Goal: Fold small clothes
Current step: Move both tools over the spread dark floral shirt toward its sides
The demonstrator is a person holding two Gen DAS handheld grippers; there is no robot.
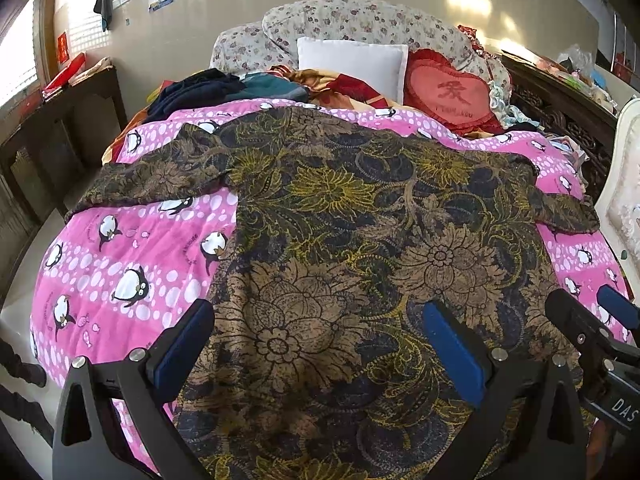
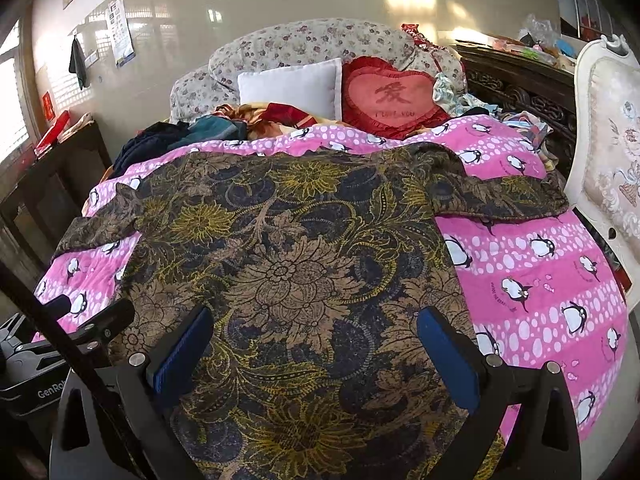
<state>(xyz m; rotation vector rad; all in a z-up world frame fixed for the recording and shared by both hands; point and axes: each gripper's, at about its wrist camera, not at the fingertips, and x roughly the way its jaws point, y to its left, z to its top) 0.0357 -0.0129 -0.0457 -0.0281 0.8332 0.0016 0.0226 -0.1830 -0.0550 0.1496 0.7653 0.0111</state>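
A brown, navy and yellow floral shirt lies spread flat on the pink penguin quilt, sleeves out to both sides; it also shows in the right wrist view. My left gripper is open above the shirt's lower hem, nearer its left edge. My right gripper is open above the hem, nearer the right edge; it also shows at the right edge of the left wrist view. Neither holds anything.
The quilt covers the bed. Behind it lie a pile of dark clothes, a white pillow and a red heart cushion. A dark wooden cabinet stands left, a white upholstered chair right.
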